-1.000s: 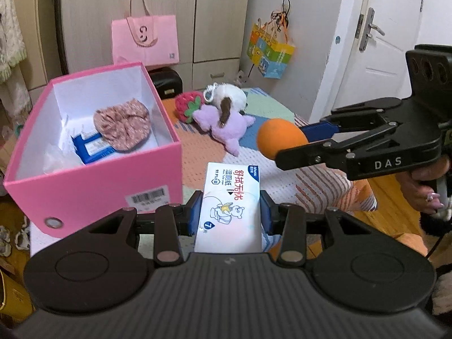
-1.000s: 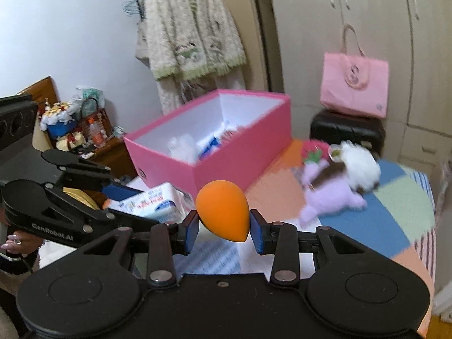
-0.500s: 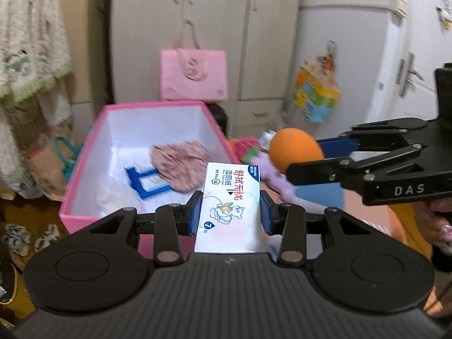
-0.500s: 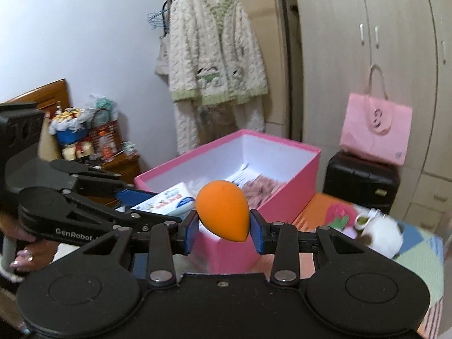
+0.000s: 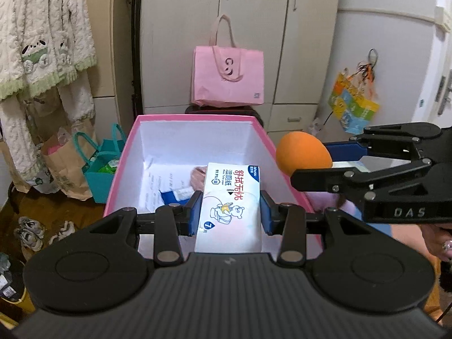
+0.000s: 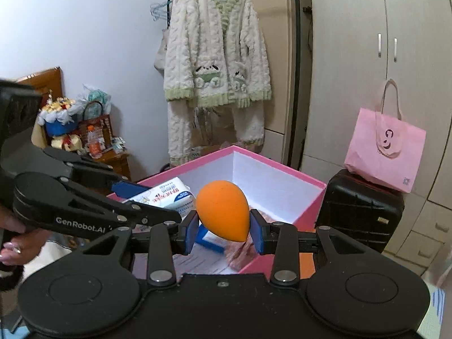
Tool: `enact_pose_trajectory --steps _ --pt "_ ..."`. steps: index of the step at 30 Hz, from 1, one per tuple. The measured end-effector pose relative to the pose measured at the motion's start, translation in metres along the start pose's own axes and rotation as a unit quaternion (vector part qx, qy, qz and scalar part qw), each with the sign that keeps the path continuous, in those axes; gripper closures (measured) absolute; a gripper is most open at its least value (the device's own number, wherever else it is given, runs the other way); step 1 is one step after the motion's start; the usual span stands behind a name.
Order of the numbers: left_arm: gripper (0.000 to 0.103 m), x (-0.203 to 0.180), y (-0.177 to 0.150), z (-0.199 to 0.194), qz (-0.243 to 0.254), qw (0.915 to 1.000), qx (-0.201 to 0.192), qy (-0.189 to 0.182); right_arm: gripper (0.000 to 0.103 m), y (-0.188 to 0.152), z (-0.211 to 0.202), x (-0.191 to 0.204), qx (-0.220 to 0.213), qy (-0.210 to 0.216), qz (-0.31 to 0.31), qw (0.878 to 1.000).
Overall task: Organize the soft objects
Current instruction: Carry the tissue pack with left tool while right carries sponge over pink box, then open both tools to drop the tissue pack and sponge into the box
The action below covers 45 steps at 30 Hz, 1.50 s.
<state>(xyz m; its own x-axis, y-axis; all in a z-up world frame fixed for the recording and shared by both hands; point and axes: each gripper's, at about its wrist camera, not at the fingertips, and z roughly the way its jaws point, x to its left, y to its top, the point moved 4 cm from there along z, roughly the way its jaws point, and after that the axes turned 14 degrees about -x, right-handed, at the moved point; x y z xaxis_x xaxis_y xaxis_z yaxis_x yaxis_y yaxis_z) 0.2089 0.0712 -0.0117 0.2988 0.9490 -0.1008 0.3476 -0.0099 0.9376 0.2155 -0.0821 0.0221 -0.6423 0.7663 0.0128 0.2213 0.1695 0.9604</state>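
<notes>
Sponge (image 6: 223, 210), orange and egg-shaped, sits between the blue pads of our right gripper (image 6: 223, 227), which is clenched on its lower half. In the right wrist view it hangs above the near right corner of the pink box (image 6: 293, 173); in the left wrist view it seems just outside the right wall, so we cannot tell exactly. We judge it very light and squashy, so the wide middle is the best place to hold; near the narrow tip it may slip out.

Our left gripper (image 5: 231, 212) grasps the wipes pack (image 5: 230, 200) by its two long sides, over the near part of the box. We think the pack is soft, a little smooth and slippery, and bends if squeezed hard. A pink fabric piece (image 5: 198, 175) and papers (image 5: 158, 182) lie inside on the bottom.
</notes>
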Motion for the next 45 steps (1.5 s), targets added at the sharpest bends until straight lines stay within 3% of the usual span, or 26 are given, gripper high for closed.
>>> enact_pose_trajectory --steps 3,7,16,20,24,30,35,45 --pt "0.063 0.011 0.003 0.025 -0.008 0.9997 0.023 0.006 0.059 0.000 0.024 -0.005 0.020 0.009 0.006 1.000" --pt "0.063 0.026 0.005 0.059 0.000 0.9980 0.032 0.055 0.059 -0.005 0.060 -0.011 0.061 0.006 -0.006 0.998" --pt "0.063 0.044 0.011 0.094 -0.001 0.9960 0.068 0.058 0.059 -0.012 0.105 -0.030 0.106 -0.005 -0.009 0.994" --pt "0.063 0.053 0.006 0.100 -0.033 0.9934 0.101 0.044 0.058 -0.017 0.111 -0.036 0.114 0.001 -0.008 0.993" --pt "0.057 0.053 0.008 0.096 -0.023 0.9941 0.086 0.060 0.048 -0.021 0.119 -0.040 0.116 -0.008 -0.012 0.993" --pt "0.048 0.043 0.013 0.073 -0.004 0.9967 0.056 0.059 0.039 -0.016 0.098 -0.034 0.088 -0.014 -0.006 0.996" --pt "0.043 0.032 0.014 0.047 0.002 0.9984 0.036 0.043 0.039 -0.012 0.070 -0.025 0.070 -0.018 -0.008 0.997" --pt "0.038 -0.005 0.020 -0.007 0.062 0.9977 -0.002 0.028 0.035 -0.004 0.007 0.002 0.054 -0.018 -0.031 0.998"
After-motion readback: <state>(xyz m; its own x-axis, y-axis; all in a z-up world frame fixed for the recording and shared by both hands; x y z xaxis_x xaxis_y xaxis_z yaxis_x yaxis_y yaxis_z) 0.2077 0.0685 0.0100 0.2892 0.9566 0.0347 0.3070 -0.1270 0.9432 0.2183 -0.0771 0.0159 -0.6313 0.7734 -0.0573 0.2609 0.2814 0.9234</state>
